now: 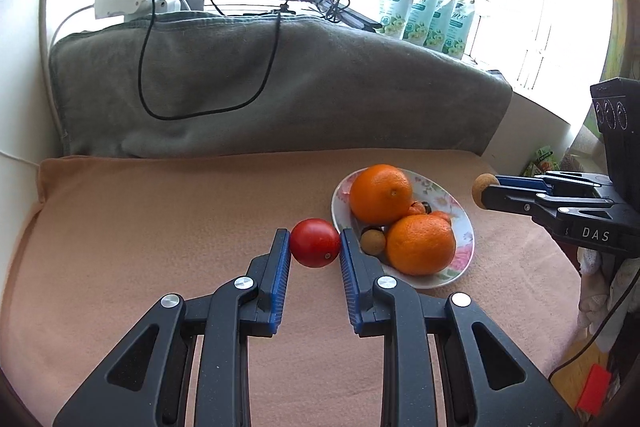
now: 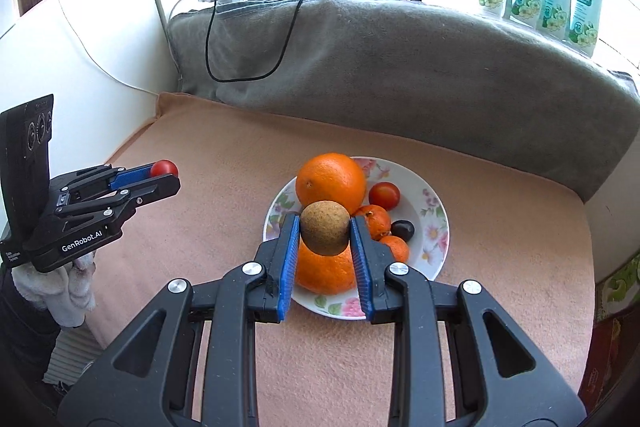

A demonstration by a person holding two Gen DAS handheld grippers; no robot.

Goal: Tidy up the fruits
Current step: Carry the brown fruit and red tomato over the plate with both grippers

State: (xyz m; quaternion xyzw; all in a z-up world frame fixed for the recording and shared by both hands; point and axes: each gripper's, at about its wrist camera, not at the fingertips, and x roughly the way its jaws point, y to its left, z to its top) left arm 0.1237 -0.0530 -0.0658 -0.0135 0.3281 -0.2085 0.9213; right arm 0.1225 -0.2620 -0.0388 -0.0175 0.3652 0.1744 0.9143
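The red tomato [image 1: 315, 243] sits pinched between the blue pads of the left gripper [image 1: 315, 247], held in the air just beside the near-left rim of the flowered plate [image 1: 456, 201]. Small, smooth and thin-skinned, it looks light but easy to bruise, so a grip across its widest middle seems right. The right gripper [image 2: 325, 233] is clamped on a brown, rough-skinned round fruit [image 2: 325, 233], hanging over the plate's front. It too looks light, and its dry skin should resist slipping. On the plate lie two big oranges [image 2: 331, 183], which look heavier and firm, small tangerines [image 2: 374, 221], another tomato [image 2: 384, 195] and a dark fruit [image 2: 402, 229]. The plate rests on a peach blanket [image 2: 224, 163].
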